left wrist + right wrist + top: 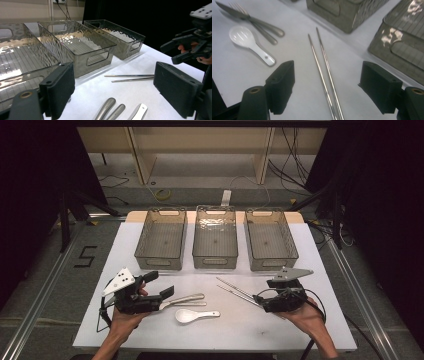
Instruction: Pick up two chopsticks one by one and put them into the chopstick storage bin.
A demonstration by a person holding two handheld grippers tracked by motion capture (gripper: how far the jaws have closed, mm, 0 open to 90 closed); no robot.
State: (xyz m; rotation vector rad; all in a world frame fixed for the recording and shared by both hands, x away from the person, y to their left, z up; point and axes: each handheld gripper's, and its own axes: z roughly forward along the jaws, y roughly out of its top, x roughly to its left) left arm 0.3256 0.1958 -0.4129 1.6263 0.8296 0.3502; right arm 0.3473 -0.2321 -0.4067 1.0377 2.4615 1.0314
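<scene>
On the table (pixel 300 320), 3 bins (pixel 215 245), 2 chopsticks (pixel 324 72), both tools gaping.

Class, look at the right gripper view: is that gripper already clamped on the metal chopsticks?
No: the right gripper stands open, with the chopsticks lying flat on the table between its jaws.

Three clear plastic bins stand in a row along the far edge of the surface: one (pixel 161 240), another (pixel 215 237), a third (pixel 271 239). Two metal chopsticks (pixel 235 291) lie near the right edge. One white ceramic spoon (pixel 192 315), one knife (pixel 186 298) and one fork (pixel 252 21) lie toward the near edge.
</scene>
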